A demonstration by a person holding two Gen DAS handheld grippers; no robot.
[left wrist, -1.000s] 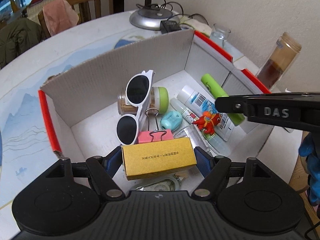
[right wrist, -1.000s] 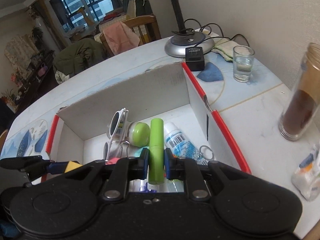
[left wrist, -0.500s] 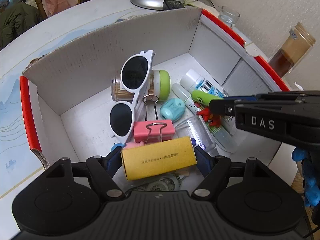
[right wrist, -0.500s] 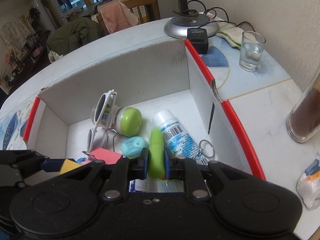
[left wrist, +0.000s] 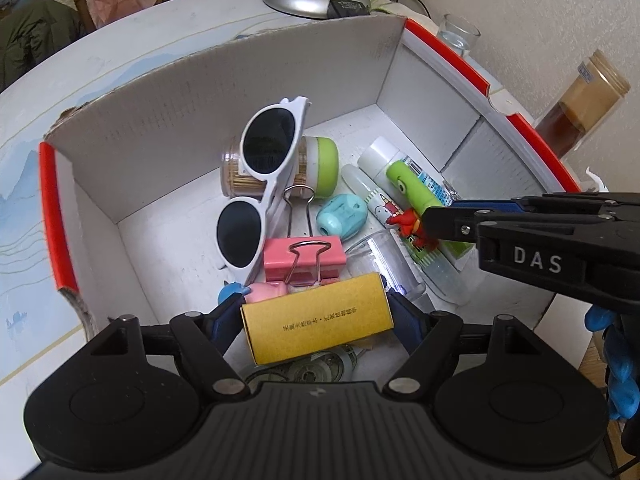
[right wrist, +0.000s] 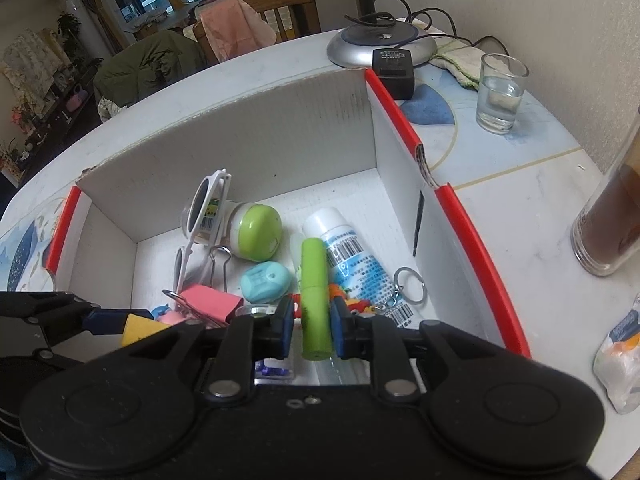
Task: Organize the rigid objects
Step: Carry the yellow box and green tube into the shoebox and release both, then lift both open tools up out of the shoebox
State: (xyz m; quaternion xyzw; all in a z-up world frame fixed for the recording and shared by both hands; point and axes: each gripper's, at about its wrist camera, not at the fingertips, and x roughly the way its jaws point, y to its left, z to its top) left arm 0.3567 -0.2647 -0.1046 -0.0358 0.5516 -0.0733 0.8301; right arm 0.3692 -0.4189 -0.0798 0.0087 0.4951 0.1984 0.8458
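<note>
Green tube [right wrist: 315, 292] sits between the blue pads of your right gripper [right wrist: 312, 326]; those jaws are opening, with a gap visible on each side of the tube, so the pads no longer press it. It lies lengthwise over the white barcoded tube [right wrist: 352, 256] at the right side of the cardboard box [right wrist: 256, 128]. In the left wrist view the same green tube [left wrist: 412, 184] shows a cartoon face and rests across the white tube [left wrist: 384, 156], just beyond your right gripper's tip [left wrist: 436, 220].

Your left gripper [left wrist: 316, 312] pinches a yellow carton [left wrist: 318, 318] end to end, jaws spread wide to its length, at the near side of the box [left wrist: 200, 92] above a tape dispenser [left wrist: 316, 368].

Contents noted inside the box:
- pink binder clip [left wrist: 304, 258] just beyond the carton;
- white sunglasses [left wrist: 260, 184] leaning on a toothpick jar with a green cap [left wrist: 320, 164] at the far left;
- teal sharpener [left wrist: 342, 216] near the centre;
- red figurine [left wrist: 410, 224] beside the green tube;
- clear vial [left wrist: 390, 264] to the right of the clip;
- key ring [right wrist: 408, 280] against the right wall.

Outside the box, on the table [right wrist: 520, 208]: a water glass [right wrist: 500, 92] at far right, a brown-filled jar [right wrist: 612, 216] nearer, a lamp base [right wrist: 380, 46] and black adapter [right wrist: 394, 68] at the far edge.
</note>
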